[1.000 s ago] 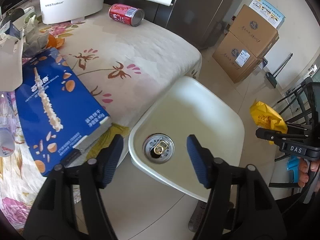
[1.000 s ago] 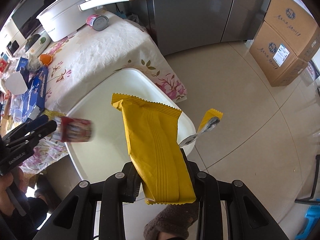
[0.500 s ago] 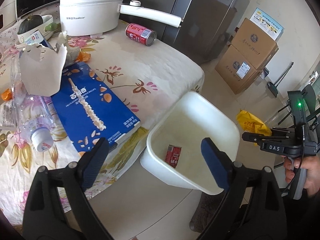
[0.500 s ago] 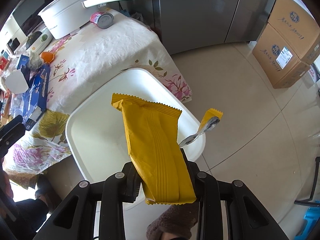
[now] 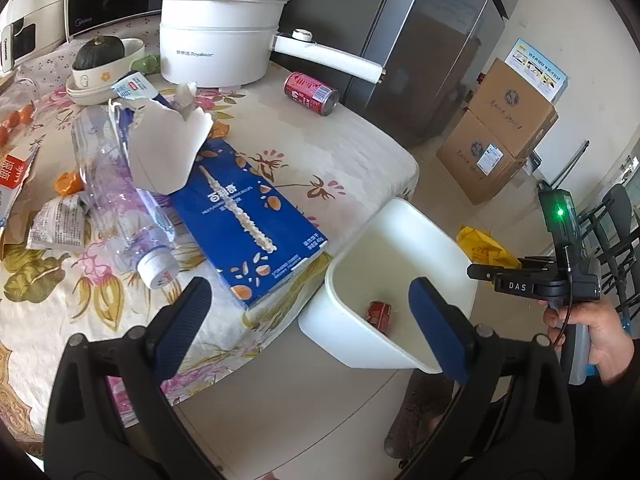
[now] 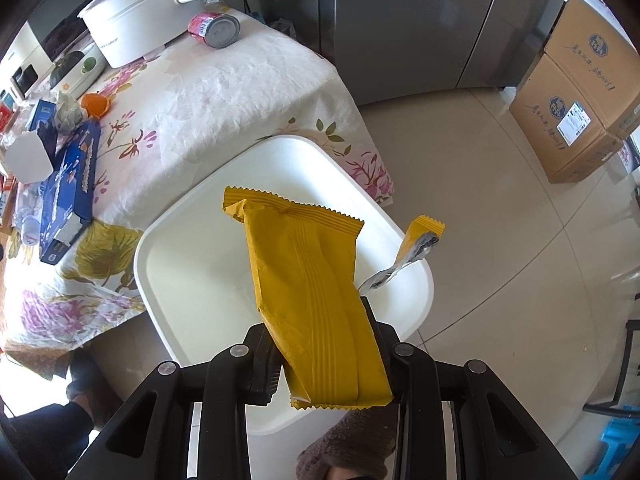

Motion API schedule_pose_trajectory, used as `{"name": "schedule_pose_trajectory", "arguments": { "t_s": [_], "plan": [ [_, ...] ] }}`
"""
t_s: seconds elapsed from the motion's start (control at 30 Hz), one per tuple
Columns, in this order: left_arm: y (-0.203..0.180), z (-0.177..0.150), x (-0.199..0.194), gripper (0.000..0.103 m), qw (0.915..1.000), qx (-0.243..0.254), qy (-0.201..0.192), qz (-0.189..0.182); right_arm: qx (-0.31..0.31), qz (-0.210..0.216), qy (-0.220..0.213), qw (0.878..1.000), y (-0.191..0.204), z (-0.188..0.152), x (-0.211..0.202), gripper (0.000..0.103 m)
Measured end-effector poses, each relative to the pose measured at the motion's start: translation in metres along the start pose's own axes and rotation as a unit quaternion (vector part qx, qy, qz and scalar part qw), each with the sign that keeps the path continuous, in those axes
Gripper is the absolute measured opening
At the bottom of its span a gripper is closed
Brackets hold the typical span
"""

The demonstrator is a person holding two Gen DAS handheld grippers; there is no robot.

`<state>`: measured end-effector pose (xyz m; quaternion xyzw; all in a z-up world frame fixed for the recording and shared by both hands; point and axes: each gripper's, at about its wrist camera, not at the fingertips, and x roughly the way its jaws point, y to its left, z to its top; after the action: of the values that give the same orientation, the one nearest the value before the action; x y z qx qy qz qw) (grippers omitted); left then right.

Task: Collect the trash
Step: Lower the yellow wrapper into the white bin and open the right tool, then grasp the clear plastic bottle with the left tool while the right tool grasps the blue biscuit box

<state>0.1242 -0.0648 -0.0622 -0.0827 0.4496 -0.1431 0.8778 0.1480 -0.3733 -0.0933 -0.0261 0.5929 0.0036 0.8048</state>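
Over the white bin [image 6: 160,240], which stands on the floor against the table's corner, the yellow wrapper [image 6: 312,292] is held clamped in the right gripper [image 6: 320,364], presumably so that it can be dropped straight in. The left gripper [image 5: 308,320] is held wide apart and empty near the table edge, likely readied for the blue box [image 5: 248,220] or the plastic bottle [image 5: 124,200]. The bin's floor is hidden behind the wrapper in the right view, and the small red item [image 5: 380,314] inside is too blurred to be identified.

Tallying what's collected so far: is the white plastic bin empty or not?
Not empty. The white plastic bin holds one small red can at its bottom. The yellow wrapper remains clamped in the right gripper.
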Motion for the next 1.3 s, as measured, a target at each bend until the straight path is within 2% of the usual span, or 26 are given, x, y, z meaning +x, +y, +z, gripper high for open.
{"name": "schedule_pose_trajectory", "arguments": {
  "t_s": [0.27, 0.33, 0.4, 0.47, 1.0, 1.3],
  "plan": [
    [0.019, -0.004, -0.022, 0.099, 0.9998, -0.013, -0.014, 0.009, 0.002, -0.004, -0.001, 1.000, 0.010, 0.007, 0.001, 0.035],
    [0.025, -0.005, -0.027, 0.100, 0.9996, -0.017, -0.017, 0.013, 0.006, -0.002, -0.002, 1.000, 0.013, 0.010, 0.000, 0.043],
    [0.032, -0.006, -0.032, 0.101, 0.9994, -0.022, -0.020, 0.019, 0.012, 0.000, -0.005, 1.000, 0.015, 0.012, -0.002, 0.066],
    [0.039, -0.007, -0.038, 0.102, 0.9991, -0.028, -0.022, 0.024, 0.015, 0.003, -0.014, 1.000, 0.019, 0.013, -0.006, 0.072],
    [0.097, -0.022, -0.071, 0.102, 0.9953, -0.076, -0.030, 0.052, -0.024, 0.039, -0.046, 0.998, 0.078, 0.022, -0.037, 0.077],
    [0.133, -0.034, -0.087, 0.102, 0.9918, -0.098, -0.032, 0.076, -0.057, 0.061, -0.065, 0.994, 0.126, 0.030, -0.050, 0.078]
  ]
}}
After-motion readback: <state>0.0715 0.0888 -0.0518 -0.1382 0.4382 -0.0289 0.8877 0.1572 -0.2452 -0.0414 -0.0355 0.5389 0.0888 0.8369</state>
